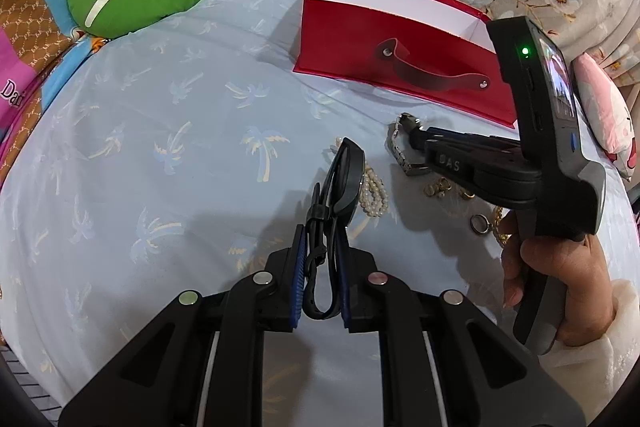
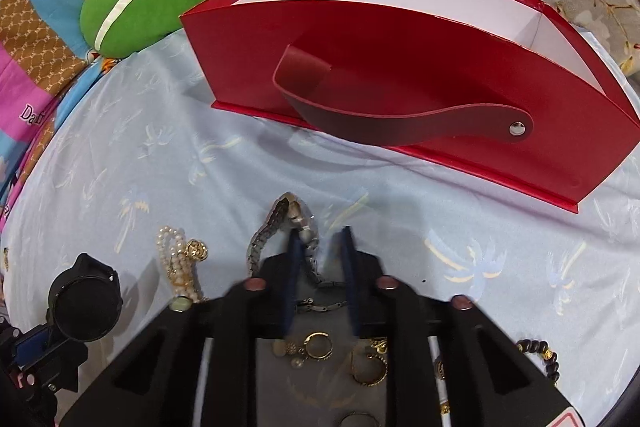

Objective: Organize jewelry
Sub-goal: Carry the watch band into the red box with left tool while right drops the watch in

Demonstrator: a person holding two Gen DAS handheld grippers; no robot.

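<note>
Left claw point(image 1: 322, 267), black watch point(image 1: 348, 179), palm-print sheet point(image 1: 160, 155)

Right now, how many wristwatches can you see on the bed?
2. The black watch is held up by its strap in the left tool. The silver metal-band watch lies before the red box, at the right tool's tips. Others may be hidden.

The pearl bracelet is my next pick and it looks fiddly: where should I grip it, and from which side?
Grip the pearl bracelet across its bunched strands near the middle, coming down from above with the jaws spanning the narrow width. It lies flat on the blue sheet as a long heap, so a crosswise pinch likely gathers all strands. Its gold charm looks too small to hold.
</note>
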